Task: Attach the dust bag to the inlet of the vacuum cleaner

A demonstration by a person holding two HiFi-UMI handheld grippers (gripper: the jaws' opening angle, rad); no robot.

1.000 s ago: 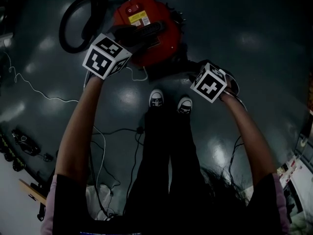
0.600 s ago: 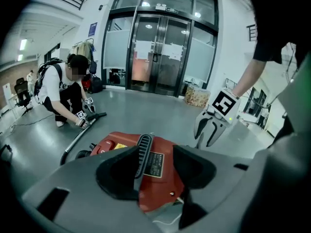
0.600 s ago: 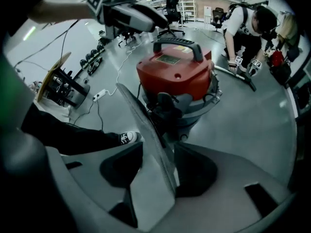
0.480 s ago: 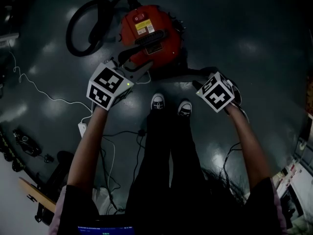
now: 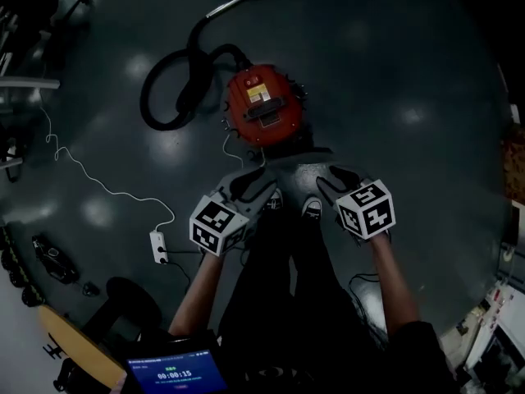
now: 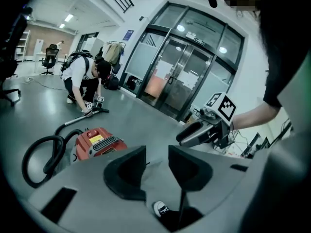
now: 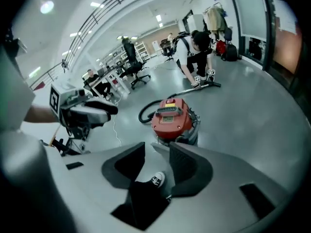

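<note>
The left hand-held gripper (image 5: 246,189) (image 6: 158,171), grey with black pads and a marker cube, is held up in front of the person's legs. Its jaws are closing with nothing between them; only floor and a shoe show through the gap. The right hand-held gripper (image 5: 332,183) (image 7: 158,166) is held beside it, well apart from it. Its jaws are also closing on nothing.

Below the two grippers are the person's black-and-white sneakers (image 5: 312,208), standing on a dark grey glossy floor (image 5: 394,72).

Just beyond the toes sits the red, round canister vacuum cleaner (image 5: 262,109) (image 6: 97,142) (image 7: 171,118), on the floor and apart from both grippers. Its red top rests on a darker drum, so the inside does not show. The body is nearly round. A switch, a yellow label and a black grille lie in a row along a line running away from the person. The switch end, where the hose joins, points away; the opposite end faces the shoes.

A black ribbed hose (image 5: 176,89) loops out to the left of the canister and leads to a metal wand (image 5: 238,2) at the far edge of the head view. There a second person (image 6: 85,81) (image 7: 194,52) crouches with hands at the wand.

A white power strip (image 5: 156,245) with a thin white cord lies on the floor left of the left gripper. A small lit screen (image 5: 176,373) shows at the bottom edge of the head view.
</note>
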